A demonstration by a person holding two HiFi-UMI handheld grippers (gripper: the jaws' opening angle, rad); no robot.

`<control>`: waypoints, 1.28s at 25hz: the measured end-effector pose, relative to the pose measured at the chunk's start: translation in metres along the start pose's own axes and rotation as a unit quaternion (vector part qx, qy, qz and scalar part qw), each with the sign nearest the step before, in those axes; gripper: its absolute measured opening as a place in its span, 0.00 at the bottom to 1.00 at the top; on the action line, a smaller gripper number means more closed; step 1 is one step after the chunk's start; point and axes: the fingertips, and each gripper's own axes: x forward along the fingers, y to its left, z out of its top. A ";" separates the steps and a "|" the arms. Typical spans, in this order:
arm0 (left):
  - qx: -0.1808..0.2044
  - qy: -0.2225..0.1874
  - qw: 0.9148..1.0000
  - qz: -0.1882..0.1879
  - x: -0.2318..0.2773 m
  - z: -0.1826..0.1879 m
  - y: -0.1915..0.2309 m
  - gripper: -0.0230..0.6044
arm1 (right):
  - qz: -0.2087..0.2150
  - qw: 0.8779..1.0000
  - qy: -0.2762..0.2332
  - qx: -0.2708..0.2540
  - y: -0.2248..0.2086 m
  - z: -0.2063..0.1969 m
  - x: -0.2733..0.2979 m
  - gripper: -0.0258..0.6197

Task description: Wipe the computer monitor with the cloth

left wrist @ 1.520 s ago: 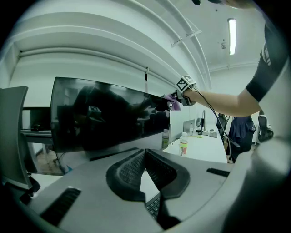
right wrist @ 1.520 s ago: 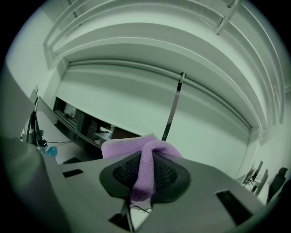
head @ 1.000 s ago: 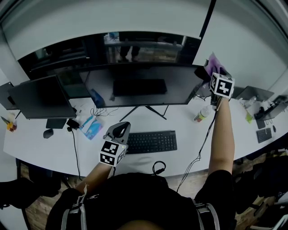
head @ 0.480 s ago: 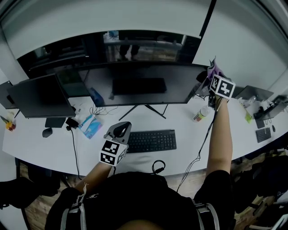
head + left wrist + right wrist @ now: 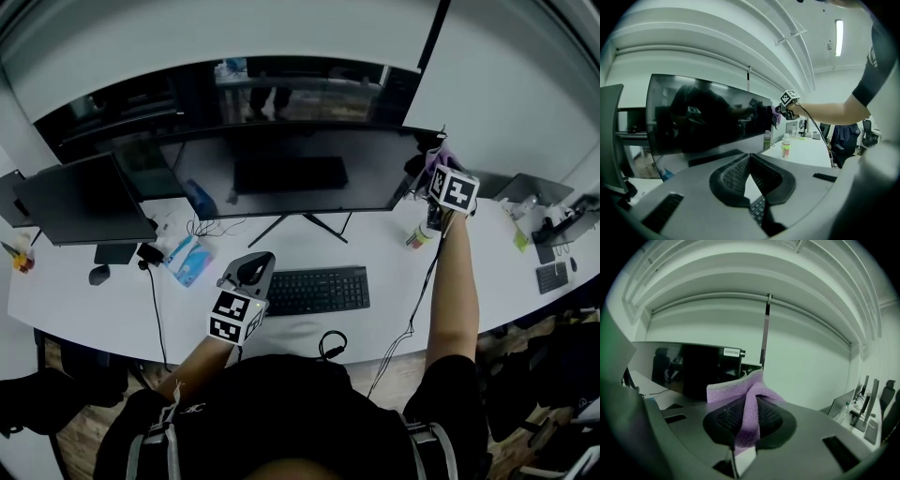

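- Head view, counter: white, curved, carrying every item below.
- Computer monitor: wide, dark screen, upright on a splayed stand at the back of the counter.
- Second monitor: smaller, dark, at the left end.
- Keyboard: black, in front of the wide monitor's stand.
- Left tongs: low over the counter just left of the keyboard; in the left gripper view the pads meet at their tips with nothing between them.
- Right tongs: raised at the wide monitor's right edge, clamped on the cloth.
- Cloth: purple, a fold pinched between the pads, the rest standing up above them; whether it touches the screen cannot be told.
- Blue packet: flat on the counter, left of the keyboard; contents not readable.
- Bottle: small, white cap on, coloured label, upright below the right tongs; fill level not visible.
- Mouse: dark, under the second monitor.
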 end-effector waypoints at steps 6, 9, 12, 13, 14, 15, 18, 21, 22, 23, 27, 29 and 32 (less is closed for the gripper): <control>0.000 0.005 1.000 -0.003 0.006 -0.003 0.000 0.06 | -0.005 1.000 -0.005 0.004 0.004 -0.021 0.008 0.15; 0.001 0.007 1.000 -0.003 0.009 -0.003 -0.001 0.06 | -0.009 1.000 -0.001 -0.002 0.004 -0.033 0.012 0.15; 0.002 0.009 1.000 -0.005 0.012 -0.004 -0.002 0.06 | -0.013 1.000 0.007 0.004 0.006 -0.044 0.016 0.15; 0.001 0.010 1.000 -0.006 0.013 -0.005 -0.003 0.06 | -0.016 1.000 0.010 0.007 0.006 -0.048 0.017 0.15; 0.001 0.011 1.000 -0.007 0.013 -0.005 -0.003 0.06 | -0.018 1.000 0.014 0.010 0.007 -0.052 0.018 0.15; 0.000 0.012 1.000 -0.007 0.014 -0.006 -0.004 0.06 | -0.021 1.000 0.017 0.013 0.007 -0.055 0.019 0.15; -0.001 0.015 1.000 -0.008 0.016 -0.008 -0.004 0.06 | -0.029 0.999 0.025 0.014 0.008 -0.064 0.021 0.15; -0.002 0.017 1.000 -0.006 0.017 -0.009 -0.001 0.06 | -0.031 0.999 0.030 0.015 0.009 -0.073 0.024 0.15; -0.002 0.019 1.000 -0.006 0.018 -0.009 0.000 0.06 | -0.031 0.999 0.032 0.017 0.010 -0.076 0.025 0.15; -0.002 0.020 1.000 -0.006 0.018 -0.009 0.001 0.06 | -0.031 0.999 0.035 0.019 0.011 -0.080 0.026 0.15; -0.001 0.025 1.000 -0.006 0.022 -0.011 0.003 0.06 | -0.035 0.998 0.042 0.027 0.013 -0.095 0.032 0.15; -0.002 0.027 1.000 -0.005 0.025 -0.012 0.005 0.06 | -0.037 0.998 0.044 0.021 0.013 -0.103 0.036 0.15; -0.003 0.033 0.999 -0.004 0.028 -0.015 0.009 0.06 | -0.039 0.998 0.049 0.007 0.015 -0.115 0.040 0.15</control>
